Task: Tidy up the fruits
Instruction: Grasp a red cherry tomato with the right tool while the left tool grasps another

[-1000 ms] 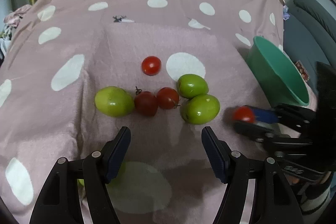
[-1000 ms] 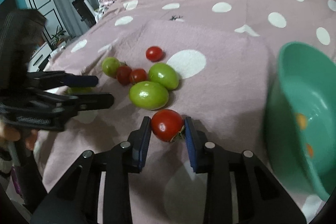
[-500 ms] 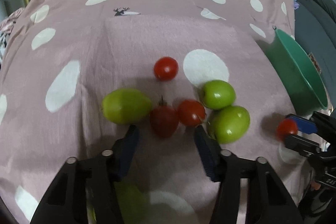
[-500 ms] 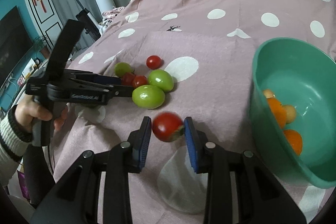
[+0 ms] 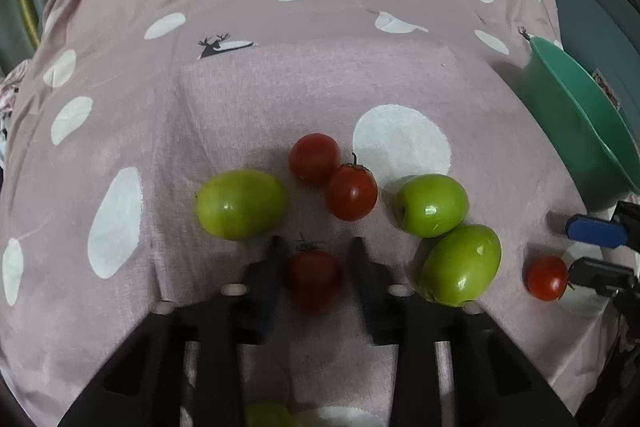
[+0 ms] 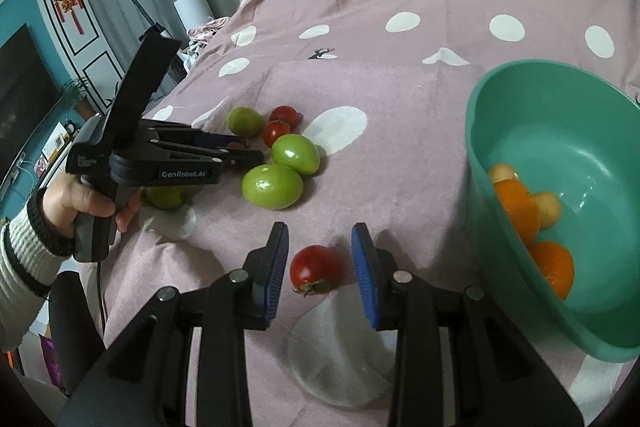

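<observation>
Left wrist view: the left gripper (image 5: 314, 247) has just been closing, and its jaws now stand narrow, clamped on a dark red cherry tomato (image 5: 312, 277) lying on the pink polka-dot cloth (image 5: 320, 79). Just beyond it lie two more red tomatoes, the far one (image 5: 315, 158) touching the nearer one (image 5: 351, 191). A green fruit (image 5: 241, 204) sits to their left; two further green fruits, one (image 5: 432, 205) touching the other (image 5: 460, 265), sit to their right. At the far right edge stands the green bowl (image 5: 580, 115).

Right wrist view: the right gripper (image 6: 320, 239) has its blue-padded fingers (image 6: 366, 275) set narrow on either side of a red tomato (image 6: 314, 269); a gap shows on each side, so the pads do not press it. This tomato rests on the cloth, left of the bowl, which holds oranges (image 6: 554, 267) and small pale fruits (image 6: 548, 209). A hand (image 6: 86, 203) in a striped sleeve (image 6: 24, 259) grips the left tool's handle.
</observation>
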Demonstrator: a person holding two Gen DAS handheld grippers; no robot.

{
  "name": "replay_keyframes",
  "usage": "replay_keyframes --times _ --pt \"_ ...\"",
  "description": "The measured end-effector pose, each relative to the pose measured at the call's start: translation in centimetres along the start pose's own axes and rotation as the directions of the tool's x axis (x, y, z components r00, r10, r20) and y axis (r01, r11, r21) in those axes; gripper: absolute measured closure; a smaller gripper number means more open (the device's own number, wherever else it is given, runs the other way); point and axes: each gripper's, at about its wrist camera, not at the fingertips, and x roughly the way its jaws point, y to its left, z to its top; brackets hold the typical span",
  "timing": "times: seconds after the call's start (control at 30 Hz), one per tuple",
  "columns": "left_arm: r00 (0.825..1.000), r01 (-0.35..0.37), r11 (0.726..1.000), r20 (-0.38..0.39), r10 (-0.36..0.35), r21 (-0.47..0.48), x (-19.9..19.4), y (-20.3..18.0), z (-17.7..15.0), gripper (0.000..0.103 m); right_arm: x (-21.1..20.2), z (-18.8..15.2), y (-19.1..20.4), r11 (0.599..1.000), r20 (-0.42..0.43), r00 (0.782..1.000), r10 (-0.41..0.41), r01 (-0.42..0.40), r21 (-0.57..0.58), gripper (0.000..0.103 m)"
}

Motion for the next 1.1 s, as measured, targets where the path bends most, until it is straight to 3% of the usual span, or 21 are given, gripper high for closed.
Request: replay_keyframes --times 0.13,0.2,0.37,0.53,0.63,0.73,0.87,1.1 --pt "1.0 0.0 1.0 0.015 0.0 -0.011 -0.3 0.3 -0.4 0.075 0.1 -0.1 0.0 1.0 -0.012 1.0 0.004 -0.004 0.004 0.063" --pt "0.999 0.027 0.999 0.028 -0.026 -0.038 -0.9 0.6 -0.7 0.075 0.2 -0.1 0.1 1.0 -0.021 1.0 0.0 0.0 -0.006 0.059" --pt "0.989 0.11 0.99 0.109 -0.1 -0.087 -4.1 1.0 -1.4 0.075 1.3 -0.4 0.8 0.999 -0.063 0.998 -0.002 0.0 -0.039 0.058" --pt "0.981 0.132 0.988 0.151 -0.119 -0.078 -6.2 0.3 -1.7 0.075 2.5 -0.5 1.8 0.993 -0.109 0.991 -0.072 0.061 -0.102 0.063" --pt "0.981 0.124 0.991 0.159 -0.114 -0.056 -6.8 -0.4 -1.9 0.075 3.0 -0.3 1.8 0.985 -0.133 0.983 -0.13 0.113 -0.129 0.074" --pt "0.978 0.136 0.989 0.168 -0.126 -0.05 -7.2 -0.9 -1.9 0.075 3.0 -0.5 1.8 0.982 -0.135 0.981 -0.139 0.118 -0.148 0.073" --pt "0.976 0.153 0.987 0.168 -0.142 -0.056 -7.5 -1.4 -2.2 0.075 2.5 -0.6 1.5 0.987 -0.104 0.987 -0.118 0.105 -0.126 0.073" --pt "0.973 0.154 0.988 0.175 -0.148 -0.02 -8.2 -3.5 -1.9 0.075 -1.3 0.2 1.8 0.992 0.026 0.998 -0.065 0.068 -0.103 0.073"
